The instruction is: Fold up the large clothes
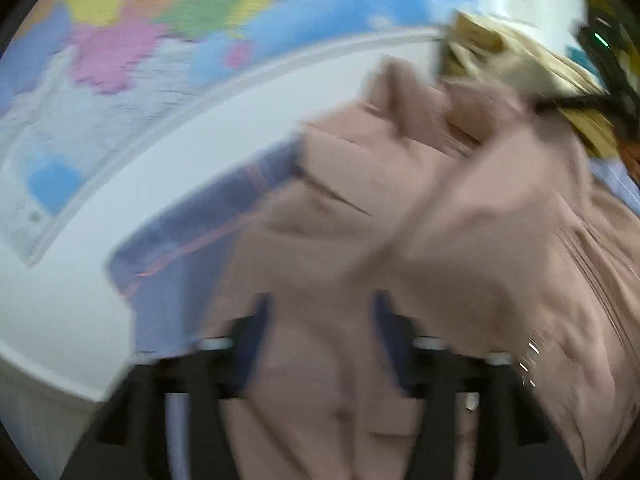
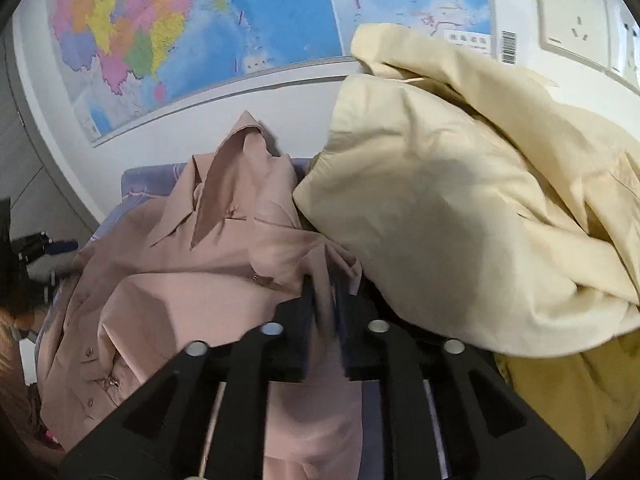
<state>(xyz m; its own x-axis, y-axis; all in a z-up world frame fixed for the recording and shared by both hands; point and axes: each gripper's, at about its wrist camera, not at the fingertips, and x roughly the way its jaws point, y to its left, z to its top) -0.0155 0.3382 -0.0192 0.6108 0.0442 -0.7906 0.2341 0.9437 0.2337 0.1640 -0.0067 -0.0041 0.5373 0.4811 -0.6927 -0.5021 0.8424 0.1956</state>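
Observation:
A dusty pink button shirt [image 2: 192,272] lies crumpled on a purple-blue sheet [image 2: 140,178], collar up toward the wall. My right gripper [image 2: 326,292] is shut on a fold of the pink shirt near its sleeve edge. In the left wrist view, which is blurred, the pink shirt [image 1: 400,220] fills the middle and right. My left gripper [image 1: 320,312] hangs over it with its jaws apart and pink cloth between them. A cream garment [image 2: 460,200] is piled to the right of the pink shirt.
A coloured wall map [image 2: 200,32] hangs behind the bed, with a white wall socket [image 2: 572,16] at the upper right. A mustard-yellow cloth [image 2: 560,400] lies under the cream pile. The sheet [image 1: 180,248] shows left of the shirt.

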